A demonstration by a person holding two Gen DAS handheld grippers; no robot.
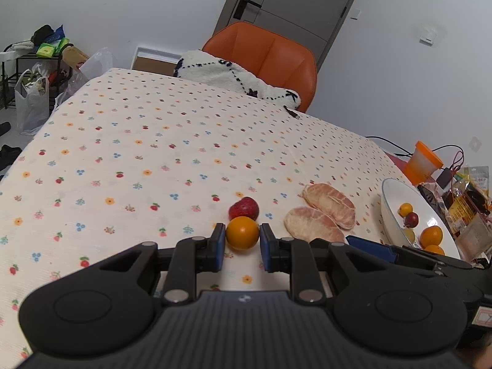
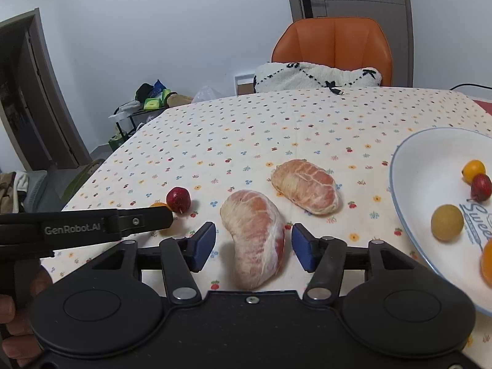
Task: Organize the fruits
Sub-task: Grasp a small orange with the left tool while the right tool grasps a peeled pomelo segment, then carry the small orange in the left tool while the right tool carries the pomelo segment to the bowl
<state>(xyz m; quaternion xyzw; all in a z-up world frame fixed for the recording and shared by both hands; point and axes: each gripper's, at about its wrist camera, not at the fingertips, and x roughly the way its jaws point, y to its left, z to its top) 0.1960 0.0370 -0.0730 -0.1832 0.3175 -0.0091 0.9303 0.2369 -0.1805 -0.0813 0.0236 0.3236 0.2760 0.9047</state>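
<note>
A small orange (image 1: 242,233) rests on the flowered tablecloth (image 1: 138,153), and my left gripper (image 1: 243,241) is shut on it, blue pads against both sides. A small red fruit (image 1: 244,207) lies just beyond, touching the orange. From the right wrist, the left gripper (image 2: 166,214) shows side-on beside that red fruit (image 2: 178,199). My right gripper (image 2: 253,244) stands open around a peeled pomelo segment (image 2: 253,240), with small gaps on both sides. A second segment (image 2: 306,186) lies farther back. A white bowl (image 2: 415,166) at the right holds several small fruits.
An orange chair (image 1: 270,52) with a white blanket (image 1: 233,77) stands at the table's far edge. An orange cup (image 1: 422,163), snack packets (image 1: 464,203) and cables crowd the right side behind the bowl. A rack with bags (image 1: 30,70) stands off the table's left.
</note>
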